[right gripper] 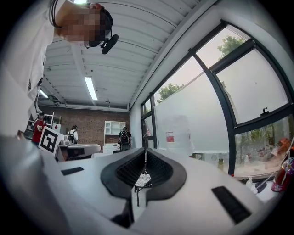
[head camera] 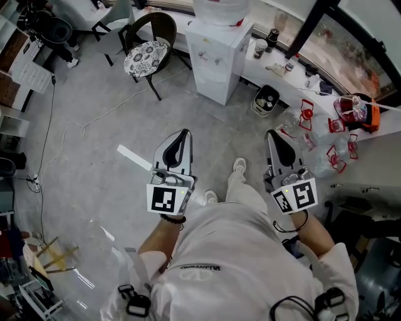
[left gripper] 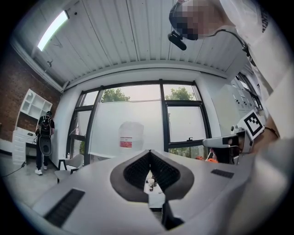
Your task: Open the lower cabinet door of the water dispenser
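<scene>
The white water dispenser (head camera: pixel 216 56) stands across the floor ahead of me, a big bottle (head camera: pixel 219 9) on top; its lower front (head camera: pixel 210 84) looks closed. My left gripper (head camera: pixel 182 133) and right gripper (head camera: pixel 270 134) are held side by side at waist height, pointing toward it and well short of it. Both are shut with nothing between the jaws. In the left gripper view the bottle (left gripper: pixel 131 137) shows beyond the closed tips of the left gripper (left gripper: pixel 149 153). In the right gripper view the bottle (right gripper: pixel 179 134) shows right of the tips of the right gripper (right gripper: pixel 145 151).
A dark chair with a patterned cushion (head camera: pixel 147 53) stands left of the dispenser. A small bin (head camera: pixel 266 100) sits to its right below a cluttered window ledge (head camera: pixel 282 69). Empty water jugs with red handles (head camera: pixel 338 157) lie at the right. A white strip (head camera: pixel 133 157) lies on the floor.
</scene>
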